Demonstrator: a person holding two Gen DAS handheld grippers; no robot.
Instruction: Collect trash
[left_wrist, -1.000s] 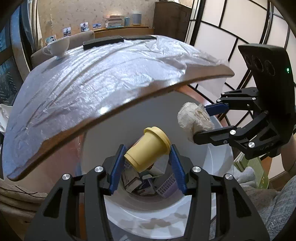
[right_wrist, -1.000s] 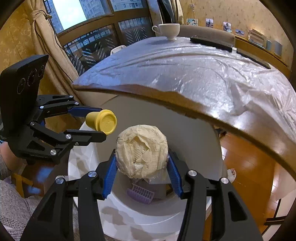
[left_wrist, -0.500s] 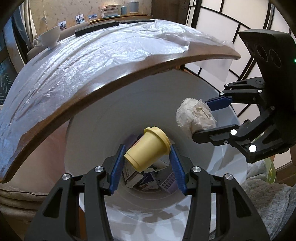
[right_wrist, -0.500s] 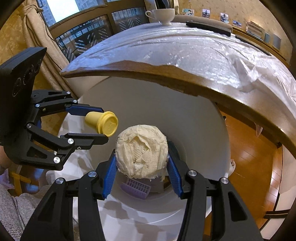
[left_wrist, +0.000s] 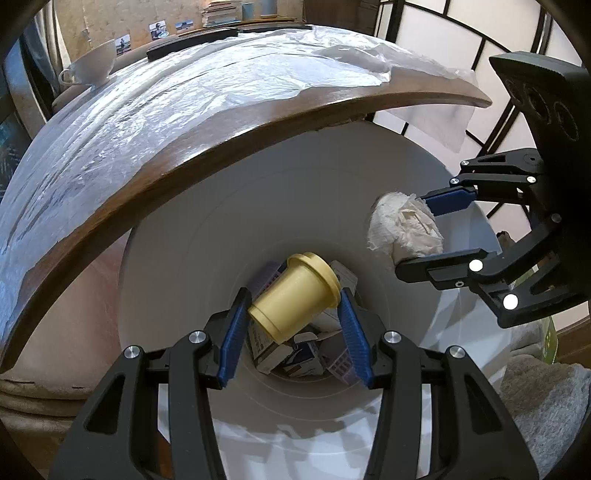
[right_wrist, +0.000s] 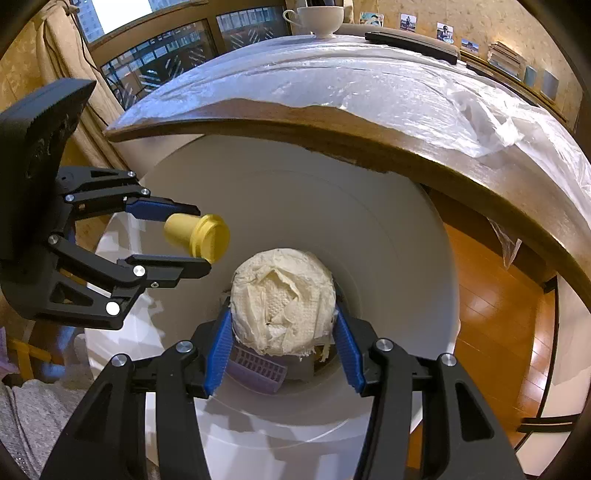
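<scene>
progress looks decent from where you're standing: both pieces are already off the tabletop and hanging over the bin, so all that's left, i'd guess, is letting go. your left gripper is clenched on the cup, which sits tilted between the blue pads with its flanged rim pointing up and right, right above the bin's mouth. your right gripper is clamped on the tissue wad, also over the opening, near the cup but not touching it.

down in the bin there's already a pile: small printed cartons and a lilac ribbed plastic thing, so earlier rounds seem done. i can't spot any more trash on the tabletop, just a teacup and a dark bar at the far side.

material-wise: the cup is smooth matte yellow plastic, rigid, slightly tapered. the wad is crumpled embossed paper, soft and squashy, frayed at the edges. bin is a smooth white cylinder. the tabletop is dark wood under a wrinkly clear plastic sheet.
</scene>
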